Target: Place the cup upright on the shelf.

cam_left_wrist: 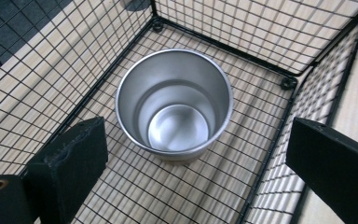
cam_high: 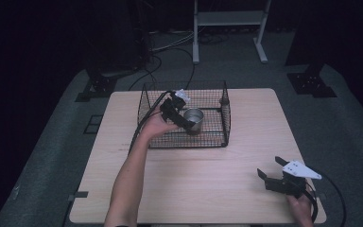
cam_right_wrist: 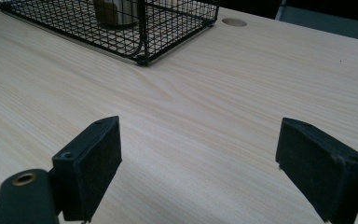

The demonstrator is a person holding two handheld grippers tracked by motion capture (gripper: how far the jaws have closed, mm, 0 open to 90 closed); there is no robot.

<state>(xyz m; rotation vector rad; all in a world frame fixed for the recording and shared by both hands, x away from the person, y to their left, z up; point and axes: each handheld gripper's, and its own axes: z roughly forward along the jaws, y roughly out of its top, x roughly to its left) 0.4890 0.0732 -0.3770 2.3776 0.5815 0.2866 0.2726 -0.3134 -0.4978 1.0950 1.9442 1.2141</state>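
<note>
A black wire basket (cam_high: pixel 189 140) stands on the far half of the wooden table (cam_high: pixel 194 184). Upright inside it is an empty shiny metal cup (cam_high: pixel 194 115). My left gripper (cam_high: pixel 187 121) reaches into the basket just left of the cup and is open. In the left gripper view the cup (cam_left_wrist: pixel 175 105) stands on the basket floor (cam_left_wrist: pixel 140 186), between and beyond the wide-apart jaws, touching neither. My right gripper (cam_high: pixel 270 168) rests low over the table's near right corner, open and holding nothing. The right gripper view shows bare wood (cam_right_wrist: pixel 214 93) between its pads (cam_right_wrist: pixel 95 158).
The basket's mesh walls (cam_left_wrist: pixel 261 28) enclose the cup on all sides. From the right gripper the basket corner (cam_right_wrist: pixel 142 51) lies ahead to the left, with a round hole in the tabletop (cam_right_wrist: pixel 234 22) behind it. Dark floor, cables and a white stand (cam_high: pixel 227 19) lie beyond the table.
</note>
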